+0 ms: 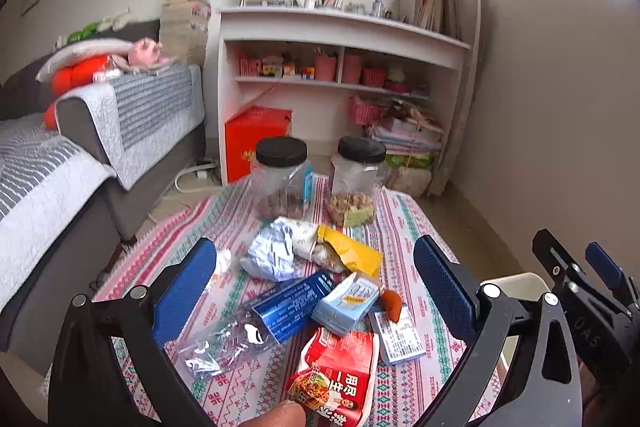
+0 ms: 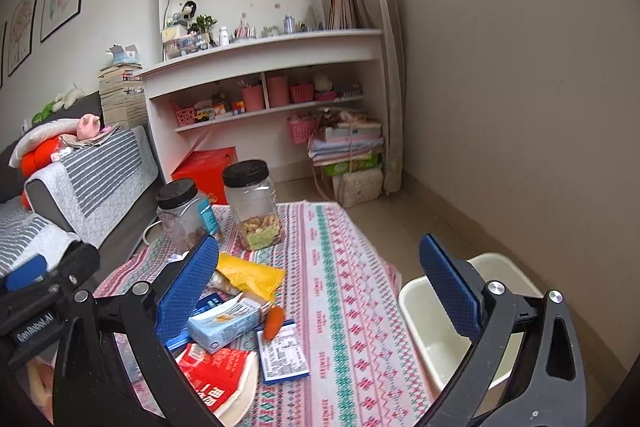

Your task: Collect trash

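A pile of trash lies on the patterned tablecloth (image 1: 404, 227): a crumpled silver wrapper (image 1: 272, 251), a yellow packet (image 1: 352, 251), a blue foil packet (image 1: 292, 303), a light-blue carton (image 1: 346, 303), a crushed clear bottle (image 1: 224, 343), a red noodle packet (image 1: 340, 367), an orange peel (image 1: 391, 303) and a white label card (image 1: 398, 337). My left gripper (image 1: 316, 291) hangs open above the pile. My right gripper (image 2: 320, 291) is open over the table's right side, holding nothing. The carton (image 2: 228, 323), the yellow packet (image 2: 252, 275) and the card (image 2: 282, 351) show in the right wrist view.
Two clear jars with black lids (image 1: 282, 183) (image 1: 356, 183) stand behind the pile. A cream bin (image 2: 432, 331) stands on the floor beside the table's right edge. A grey sofa (image 1: 80, 155) runs along the left, and a white shelf unit (image 1: 340, 67) fills the back wall.
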Tool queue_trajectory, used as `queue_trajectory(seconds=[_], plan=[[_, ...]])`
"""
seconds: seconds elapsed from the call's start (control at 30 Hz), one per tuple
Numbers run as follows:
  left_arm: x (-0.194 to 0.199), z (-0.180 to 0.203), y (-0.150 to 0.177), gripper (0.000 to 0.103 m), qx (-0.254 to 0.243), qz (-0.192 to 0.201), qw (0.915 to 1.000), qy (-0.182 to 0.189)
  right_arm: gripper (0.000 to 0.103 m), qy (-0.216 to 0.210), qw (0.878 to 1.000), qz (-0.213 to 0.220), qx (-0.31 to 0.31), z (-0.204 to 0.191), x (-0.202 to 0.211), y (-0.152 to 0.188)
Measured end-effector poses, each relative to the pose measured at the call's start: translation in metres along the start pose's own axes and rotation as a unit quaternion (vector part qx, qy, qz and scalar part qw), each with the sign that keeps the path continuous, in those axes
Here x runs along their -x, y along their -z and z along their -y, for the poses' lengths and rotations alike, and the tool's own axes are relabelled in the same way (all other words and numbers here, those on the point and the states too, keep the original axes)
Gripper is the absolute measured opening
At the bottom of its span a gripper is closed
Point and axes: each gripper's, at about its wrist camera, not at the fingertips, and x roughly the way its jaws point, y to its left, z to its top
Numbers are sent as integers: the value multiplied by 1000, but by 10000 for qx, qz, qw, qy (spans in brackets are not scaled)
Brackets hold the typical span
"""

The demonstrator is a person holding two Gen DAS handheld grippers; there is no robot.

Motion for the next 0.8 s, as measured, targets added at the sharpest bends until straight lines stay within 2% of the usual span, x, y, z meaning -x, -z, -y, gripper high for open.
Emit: queue_trajectory(seconds=[0.17,0.2,0.23,0.27,0.4,0.47,0.53,0.6,0.63,0.7,0.77,0.8], plan=[[-26,-15,-13,96,183,-729,9972,59,96,-146,9988,-443,-145,-4,-17,-15],[-31,-20,-18,96,217,-781,9967,61,96,-122,9987,-487,-47,-7,-20,-17],[-33,-23,-22,96,209,-646,9977,62,96,-165,9983,-551,-34,-11,-25,-22],[-40,-32,-28,96,307,-769,9966,54,96,-183,9976,-666,6,-15,-32,-26],[-67,-63,-43,96,592,-1110,9920,-100,96,-239,9892,-1436,195,-27,-66,-35],[-87,-79,-47,96,638,-1406,9879,-165,96,-371,9853,-1659,182,-32,-83,-35],[-111,-94,-47,96,686,-1849,9803,-136,96,-499,9809,-1874,152,-37,-100,-30],[-140,-110,-38,96,742,-2429,9671,129,96,-489,9760,-2104,264,-41,-117,-20],[-155,-121,-29,96,858,-2736,9579,128,96,-493,9726,-2252,306,-41,-128,-11],[-172,-141,-12,96,1204,-2905,9492,88,96,-469,9684,-2435,278,-37,-141,3],[-191,-156,5,96,1488,-3195,9358,-54,96,-519,9596,-2765,66,-30,-157,19],[-200,-160,11,96,1534,-3292,9317,-67,96,-623,9526,-2976,-111,-27,-166,23]])
